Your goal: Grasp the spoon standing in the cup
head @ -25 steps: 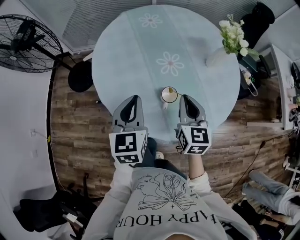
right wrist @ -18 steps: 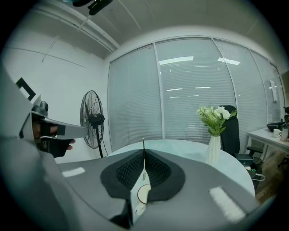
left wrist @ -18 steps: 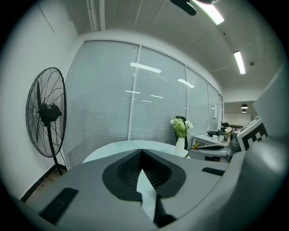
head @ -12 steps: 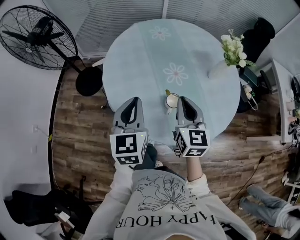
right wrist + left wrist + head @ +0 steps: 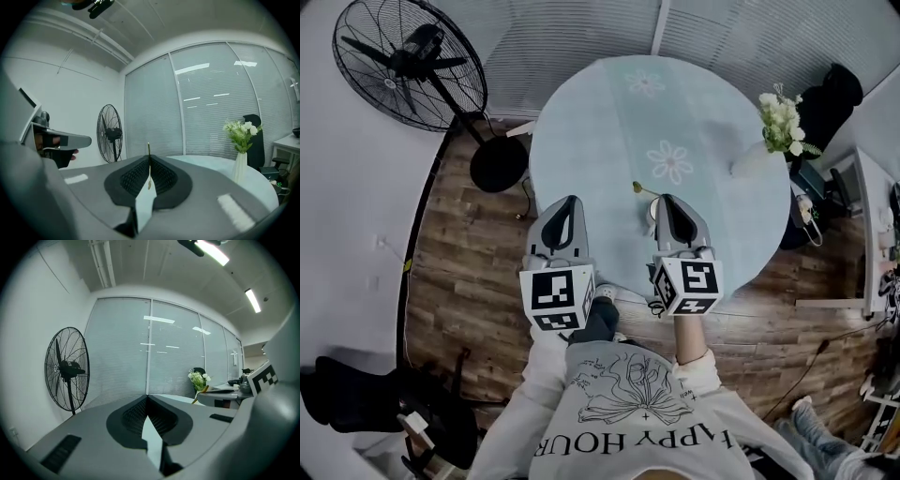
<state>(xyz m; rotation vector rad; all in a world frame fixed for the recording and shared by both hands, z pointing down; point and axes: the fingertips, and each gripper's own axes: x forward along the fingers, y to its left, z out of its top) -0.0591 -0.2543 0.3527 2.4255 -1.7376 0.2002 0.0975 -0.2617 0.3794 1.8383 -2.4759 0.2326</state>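
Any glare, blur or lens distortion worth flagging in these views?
Head view: heavy fisheye bending, dim, yet the table is sharp. Left gripper view: ceiling lights glare and reflect in the blinds; black round vignette. Right gripper view: sharp, the spoon only a thin line.

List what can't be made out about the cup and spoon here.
1. Cup: in the head view it is mostly hidden behind the right gripper, so its inside is unseen. In the right gripper view the jaws cover it wholly.
2. Spoon: its lower end is hidden by the cup and gripper. It is too thin in either view to tell whether it touches the shut jaws.
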